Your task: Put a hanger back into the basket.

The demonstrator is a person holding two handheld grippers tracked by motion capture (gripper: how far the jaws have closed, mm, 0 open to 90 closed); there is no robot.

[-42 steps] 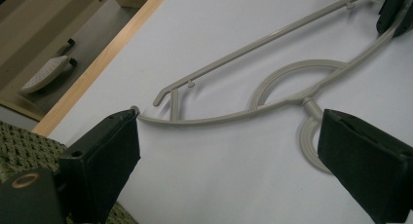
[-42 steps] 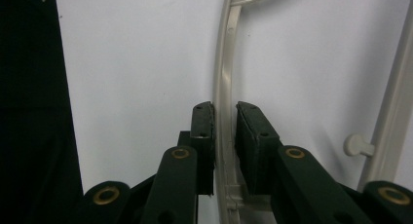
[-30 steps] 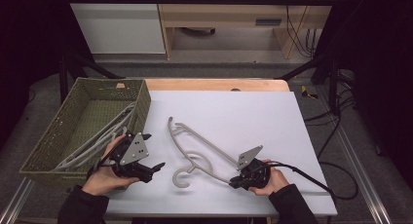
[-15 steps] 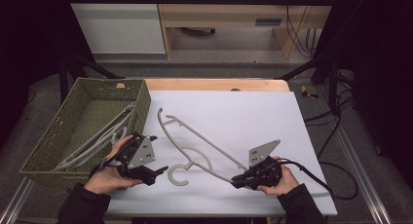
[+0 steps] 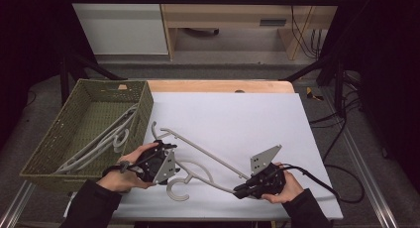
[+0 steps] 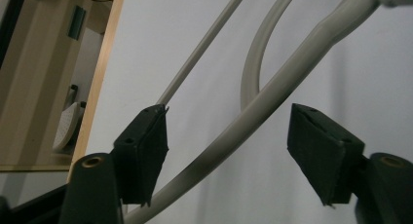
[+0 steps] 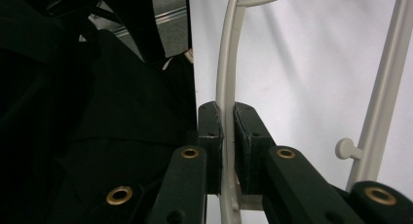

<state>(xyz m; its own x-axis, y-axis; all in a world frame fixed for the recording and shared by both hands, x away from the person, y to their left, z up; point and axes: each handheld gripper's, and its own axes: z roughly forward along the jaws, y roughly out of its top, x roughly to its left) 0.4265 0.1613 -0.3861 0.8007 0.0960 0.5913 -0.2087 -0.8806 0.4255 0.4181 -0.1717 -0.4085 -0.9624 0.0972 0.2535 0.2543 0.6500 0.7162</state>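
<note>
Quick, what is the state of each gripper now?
Left gripper: open, jaws just closing around the hanger, pads not pressing yet.
Right gripper: shut on the hanger.

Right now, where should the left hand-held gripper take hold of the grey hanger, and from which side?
Judging by the pose, grip the hanger's curved arm near the hook, coming from the basket side. The left hand-held gripper already straddles it, jaws closing, not yet pressing. The right hand-held gripper clamps the far end.
</note>
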